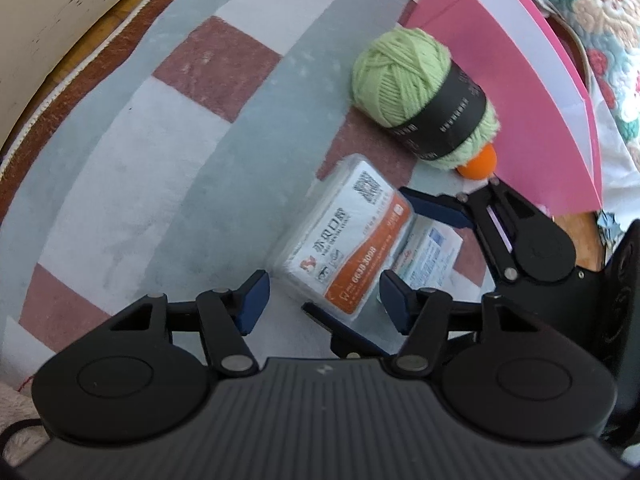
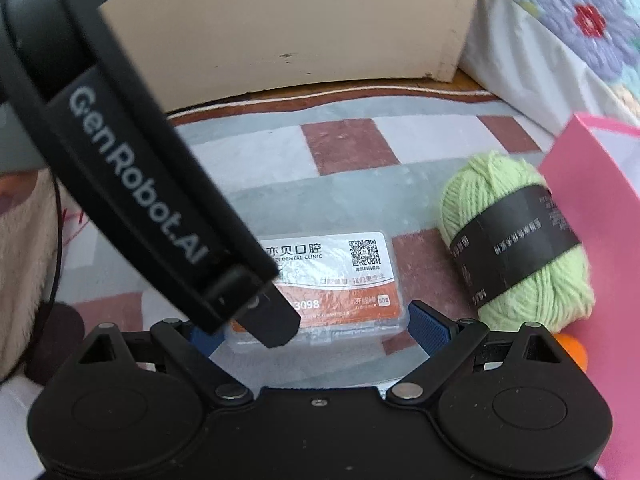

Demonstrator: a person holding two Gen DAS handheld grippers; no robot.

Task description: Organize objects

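Note:
A clear plastic box [image 1: 344, 256] with an orange and white dental-clinic label lies flat on the checked rug [image 1: 160, 160]. My left gripper [image 1: 324, 300] points down at it, its blue pads on either side of the box's near corner with slim gaps showing. My right gripper [image 2: 316, 330] straddles the same box [image 2: 332, 276] along its length, pads close to both ends without visibly pressing. In the left wrist view the right gripper [image 1: 356, 250] comes in from the right. In the right wrist view one left finger [image 2: 276, 320] crosses over the label.
A green yarn ball [image 1: 420, 92] [image 2: 516, 240] with a black band lies beyond the box, an orange ball [image 1: 480, 162] [image 2: 576, 350] tucked against it. A pink carton [image 1: 520, 100] [image 2: 600, 220] stands right of them. Cream furniture [image 2: 280, 20] and a floral quilt [image 2: 580, 20] border the rug.

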